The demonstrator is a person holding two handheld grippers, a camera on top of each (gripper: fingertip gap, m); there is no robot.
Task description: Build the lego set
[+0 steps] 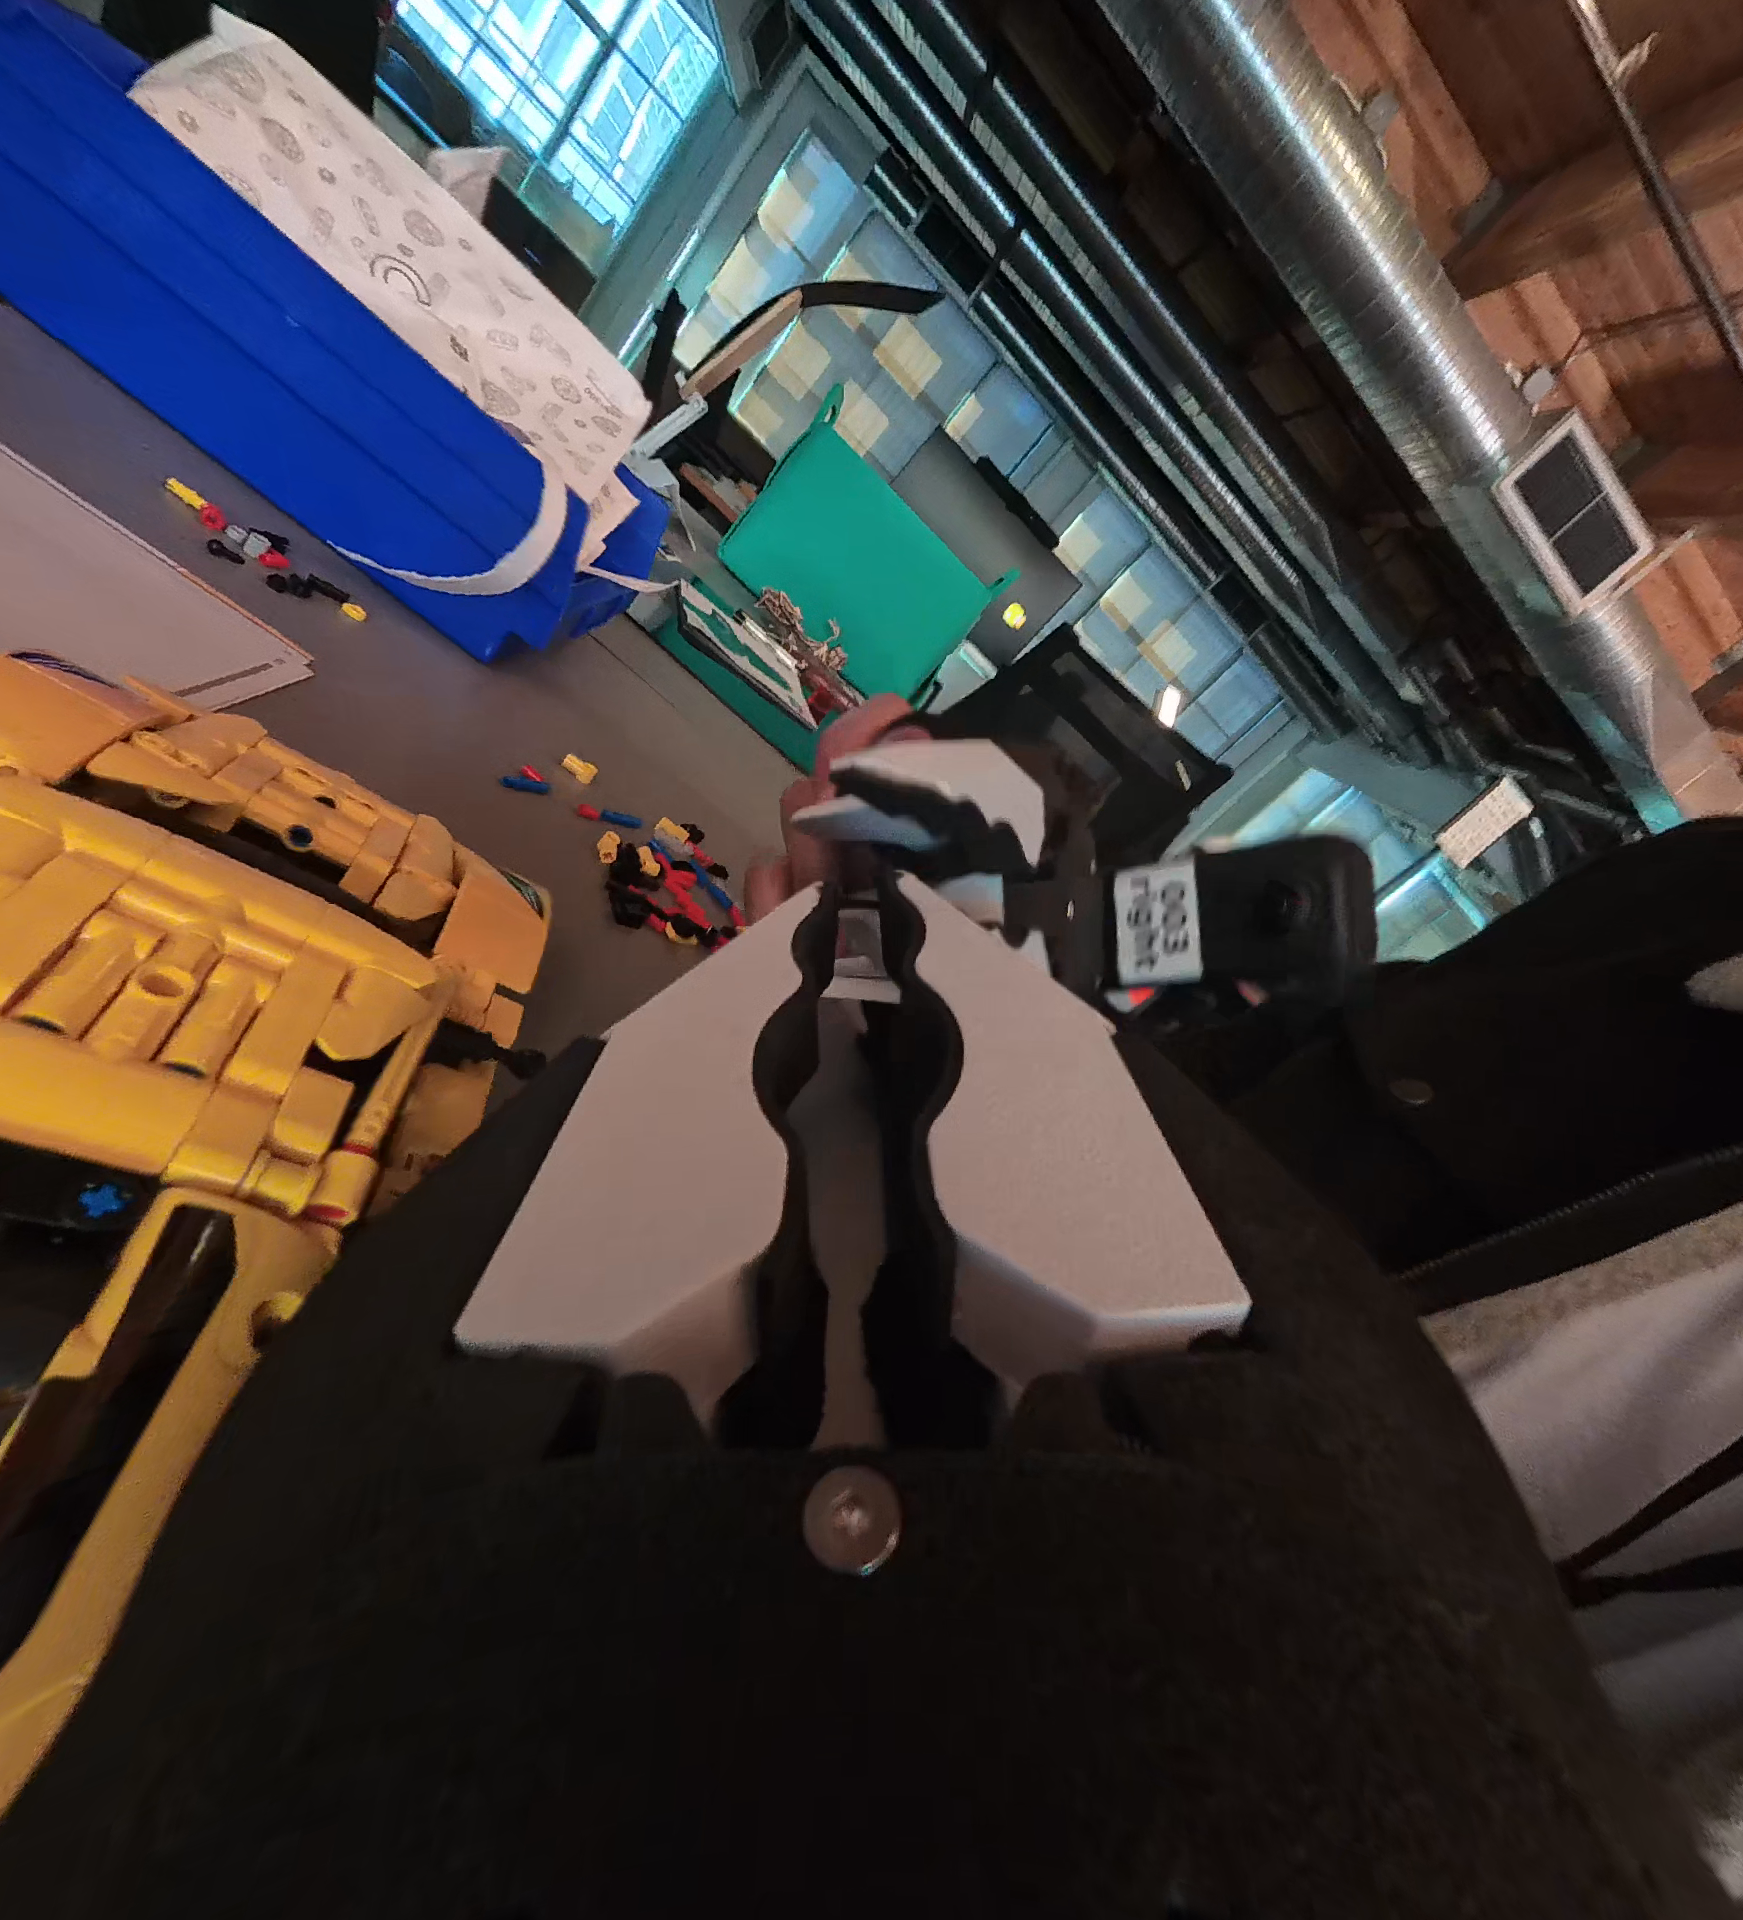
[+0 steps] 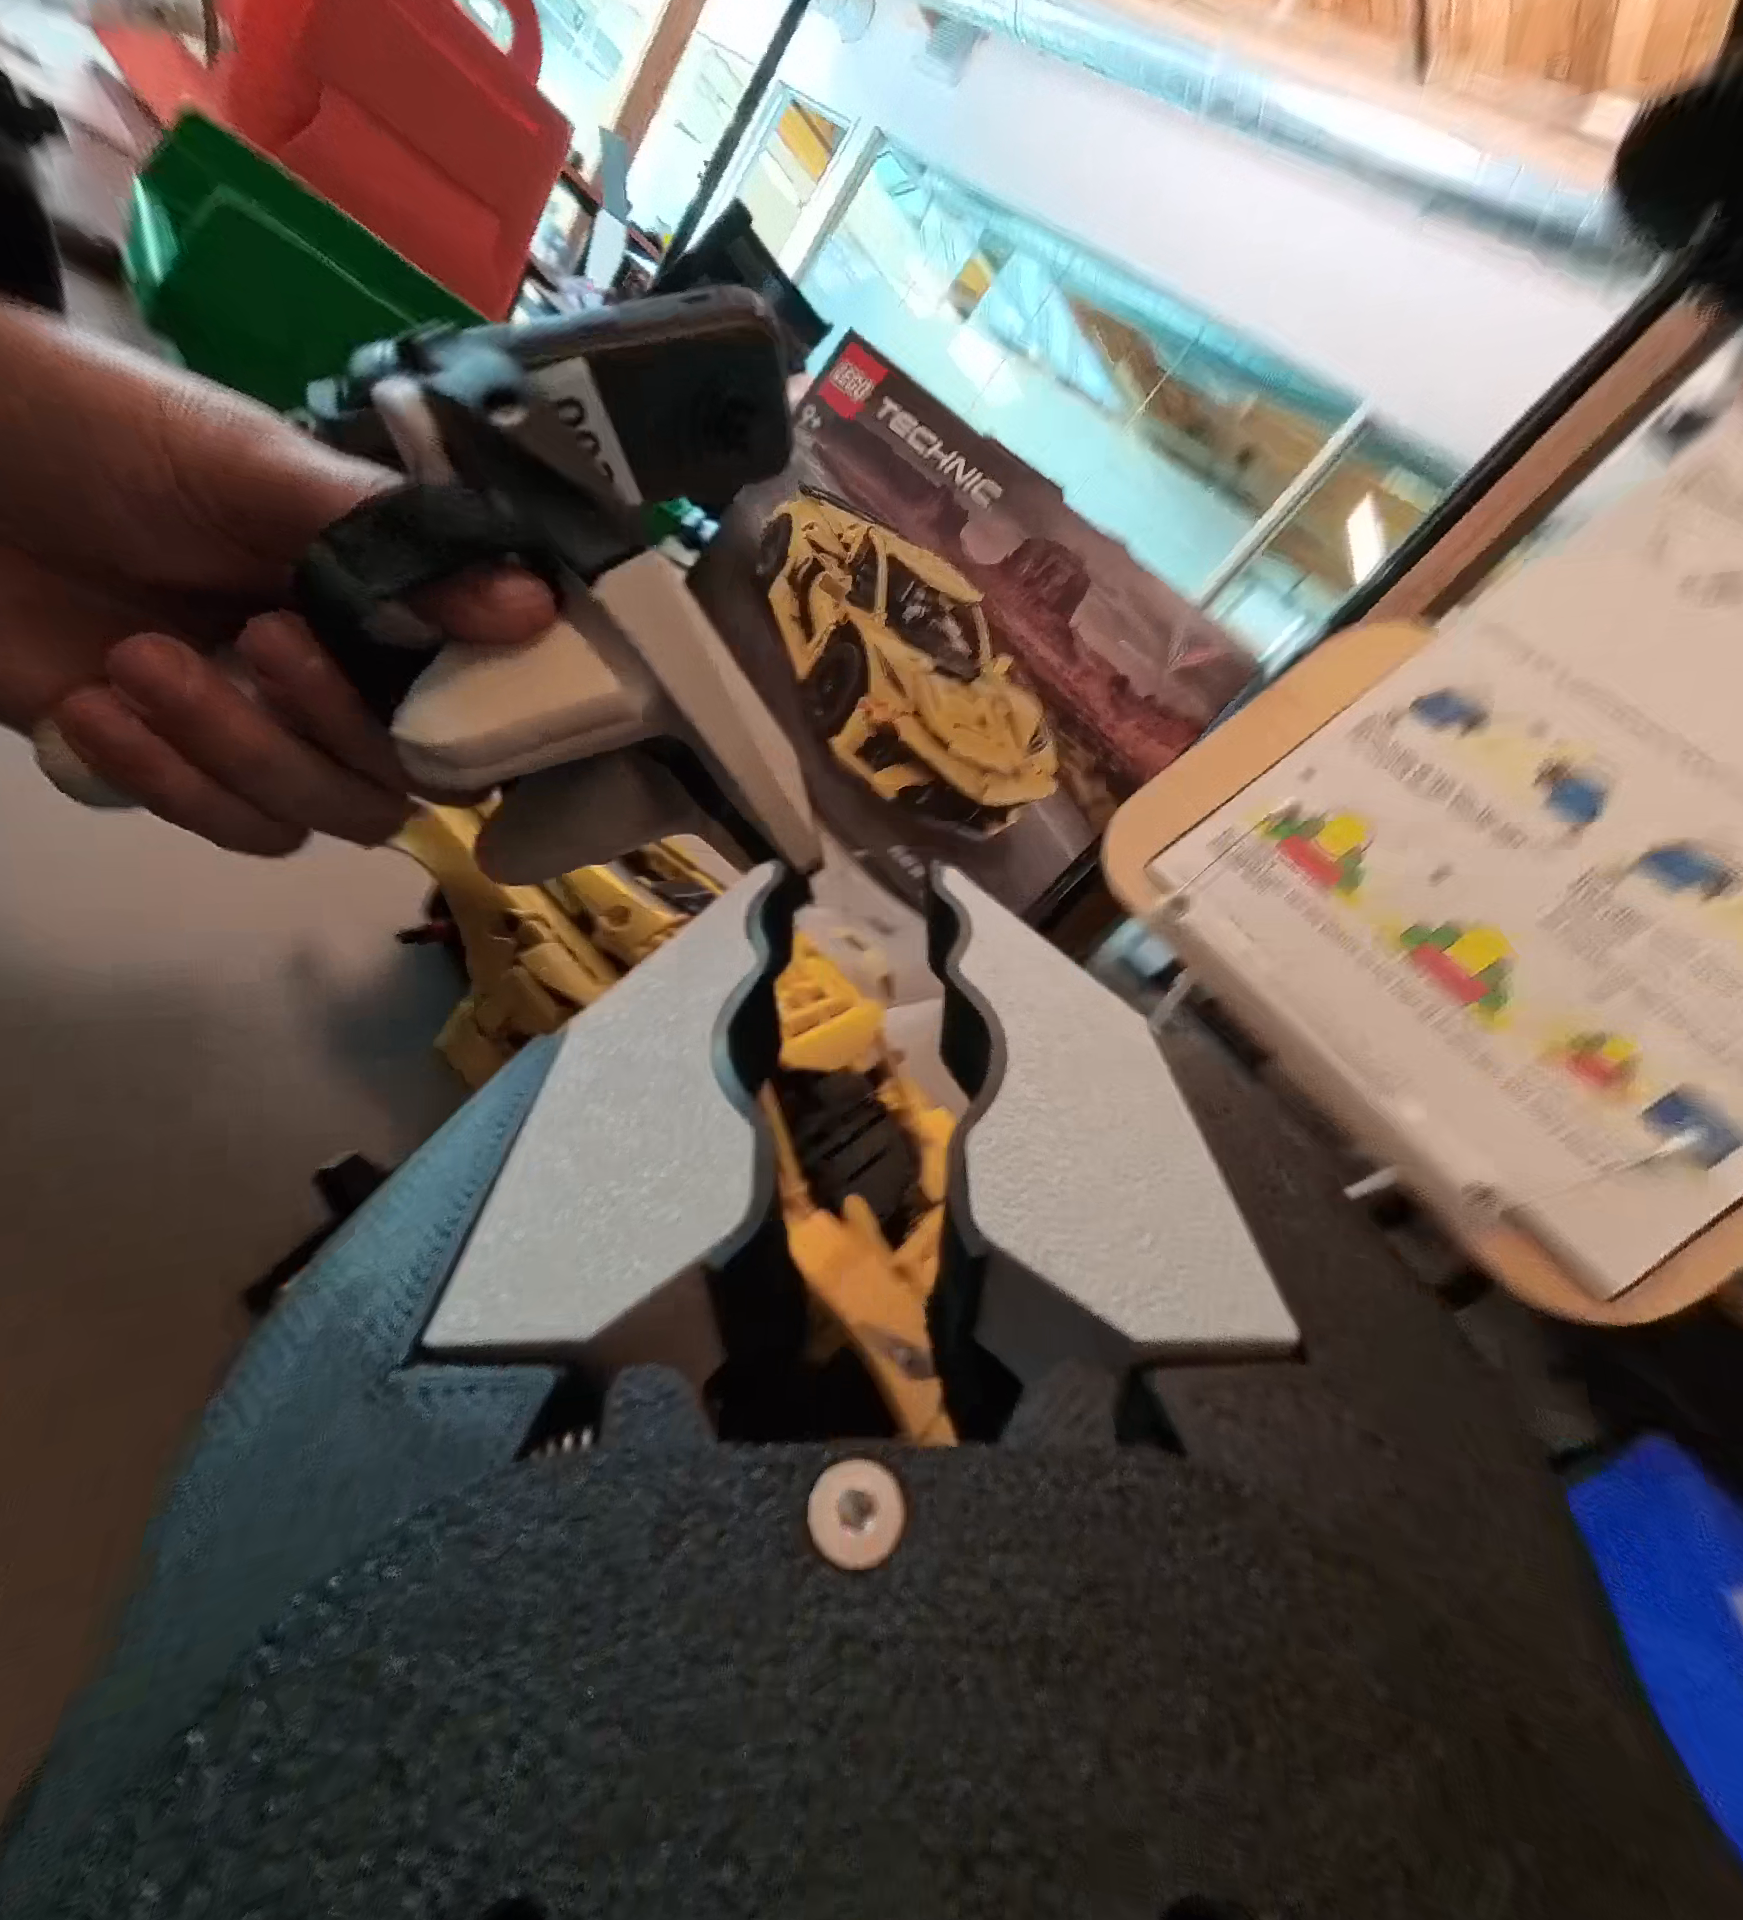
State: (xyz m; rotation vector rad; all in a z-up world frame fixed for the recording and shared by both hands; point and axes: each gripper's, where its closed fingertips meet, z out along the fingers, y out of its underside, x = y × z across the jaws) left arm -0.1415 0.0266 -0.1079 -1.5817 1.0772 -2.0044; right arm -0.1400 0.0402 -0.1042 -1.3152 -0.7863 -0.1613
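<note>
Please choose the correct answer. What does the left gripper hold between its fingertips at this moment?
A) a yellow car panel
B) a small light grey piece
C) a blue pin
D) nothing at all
B: in the left wrist view the left gripper is closed on a small light grey piece.

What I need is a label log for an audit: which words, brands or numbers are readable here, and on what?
I don't copy out writing; these things bear it:
Set box: logo, title and age mark, legible.
White label, left wrist view: short, legible.
Instruction sheet: blurred, unreadable.
Patterned white bag: print too small.
</note>
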